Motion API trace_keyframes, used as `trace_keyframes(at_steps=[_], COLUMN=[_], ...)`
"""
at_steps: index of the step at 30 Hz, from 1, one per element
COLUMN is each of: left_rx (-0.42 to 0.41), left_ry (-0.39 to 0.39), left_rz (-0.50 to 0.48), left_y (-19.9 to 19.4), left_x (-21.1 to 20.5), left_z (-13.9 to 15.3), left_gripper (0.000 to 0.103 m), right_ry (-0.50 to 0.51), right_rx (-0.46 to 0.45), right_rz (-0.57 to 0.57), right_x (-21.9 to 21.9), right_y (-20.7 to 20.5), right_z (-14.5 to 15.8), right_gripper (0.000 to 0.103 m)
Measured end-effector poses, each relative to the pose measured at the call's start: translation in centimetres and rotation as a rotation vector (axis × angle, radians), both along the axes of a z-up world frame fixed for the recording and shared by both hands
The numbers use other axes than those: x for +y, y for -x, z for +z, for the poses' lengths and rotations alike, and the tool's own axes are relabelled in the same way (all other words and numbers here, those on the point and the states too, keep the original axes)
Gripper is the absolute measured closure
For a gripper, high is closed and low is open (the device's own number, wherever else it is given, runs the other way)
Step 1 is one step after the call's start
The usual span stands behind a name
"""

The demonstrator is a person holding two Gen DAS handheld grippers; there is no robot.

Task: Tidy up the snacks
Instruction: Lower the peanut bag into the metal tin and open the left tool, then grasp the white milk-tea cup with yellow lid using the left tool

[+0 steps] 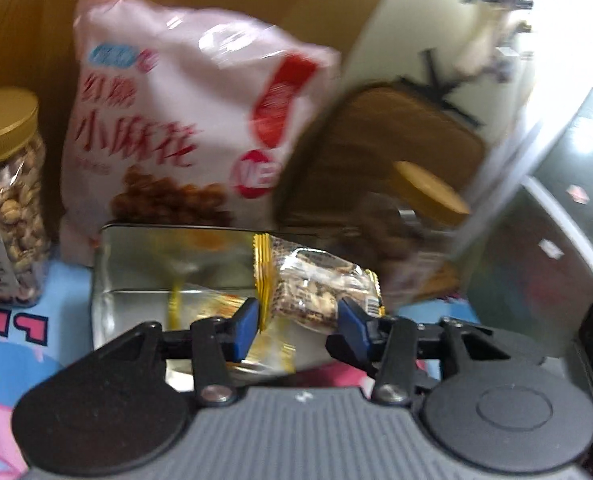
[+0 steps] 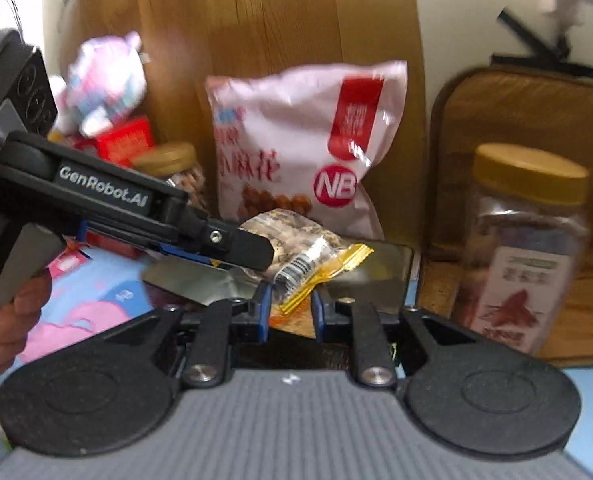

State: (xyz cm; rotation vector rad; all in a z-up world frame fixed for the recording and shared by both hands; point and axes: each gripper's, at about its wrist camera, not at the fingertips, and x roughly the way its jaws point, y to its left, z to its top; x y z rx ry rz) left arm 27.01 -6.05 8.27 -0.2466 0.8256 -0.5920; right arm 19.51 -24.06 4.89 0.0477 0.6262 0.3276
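Observation:
A small snack packet [image 1: 316, 280] with clear middle and yellow crimped ends hangs over an open silver tin [image 1: 144, 264]. My left gripper [image 1: 298, 322] has its blue pads on either side of the packet, shut on it. In the right wrist view the left gripper [image 2: 256, 254] comes in from the left, holding the same packet [image 2: 296, 248] above the tin [image 2: 200, 284]. My right gripper [image 2: 291, 310] is narrowly open, its pads flanking the packet's yellow end without clearly pinching it.
A big pink snack bag [image 1: 184, 120] leans on a wooden board [image 2: 276, 20] behind the tin. A gold-lidded nut jar [image 1: 6, 200] stands left, another jar [image 2: 524, 248] right by a brown cushion [image 2: 536, 112]. A plush toy [image 2: 104, 80] and red boxes sit far left.

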Motion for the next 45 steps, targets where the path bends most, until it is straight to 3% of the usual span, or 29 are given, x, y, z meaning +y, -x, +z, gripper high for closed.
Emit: trace_keyframes(at_steps=[2,5,9,15,20,25,27,29,35,37,38,39,40,42,45], left_rx=[0.009,0.013,0.013,-0.046,-0.053,-0.04,-0.025,-0.018,0.004,0.036,0.051,0.074,0.098,0.104,0.093], left_ry=[-0.032,-0.036,-0.004,0.053,0.108,0.149,0.173,0.204,0.213,0.227,0.238,0.251,0.263,0.25,0.265], left_rz=[0.036,0.072,0.075,0.046,0.106,0.114,0.107,0.105,0.085,0.089,0.083,0.069,0.052,0.061,0.047], left_y=[-1.2,-1.9,0.1,8.7,15.9,19.6,20.1,20.3,20.2,19.8,19.5,19.2,18.9,18.9,18.8], left_x=[0.4,1.4,4.0,11.2,17.1,18.8,19.0,19.2,18.3,18.1,18.0,17.9,17.8,17.5,17.2], left_z=[-1.2,-2.1,-1.7,0.0,-1.5,-3.3,-3.9,-4.5,-6.8,-7.7,-8.2,-8.6,-9.1,-9.1,-7.9], left_gripper=[0.052,0.042,0.041,0.036,0.035,0.035,0.031,0.02,0.009,0.013,0.024,0.034,0.049,0.056,0.057], right_ry=[0.03,0.028,-0.034,-0.159,-0.143,-0.12,-0.101,-0.082,-0.023,-0.028,-0.027,-0.023,-0.016,-0.015,-0.031], right_rx=[0.003,-0.008,-0.017,0.038,0.02,0.032,0.02,0.014,0.025,0.035,0.033,0.03,0.033,0.032,-0.007], right_rz=[-0.013,-0.023,-0.028,0.107,0.214,0.319,0.359,0.377,0.347,0.338,0.34,0.342,0.337,0.33,0.319], right_x=[0.1,-0.6,-1.5,-0.2,4.1,8.7,10.6,12.3,15.1,15.3,15.5,15.6,15.6,15.4,14.3], right_y=[-0.4,0.6,3.7,12.0,17.0,17.7,17.4,17.1,15.4,15.1,15.0,15.0,15.0,15.0,15.1], right_z=[-0.5,0.0,1.1,0.8,-0.3,-0.2,-0.1,-0.2,-1.7,-2.1,-2.3,-2.3,-2.3,-1.9,-0.6], right_gripper=[0.063,0.058,0.058,0.058,0.053,0.053,0.05,0.041,0.039,0.04,0.04,0.051,0.056,0.057,0.057])
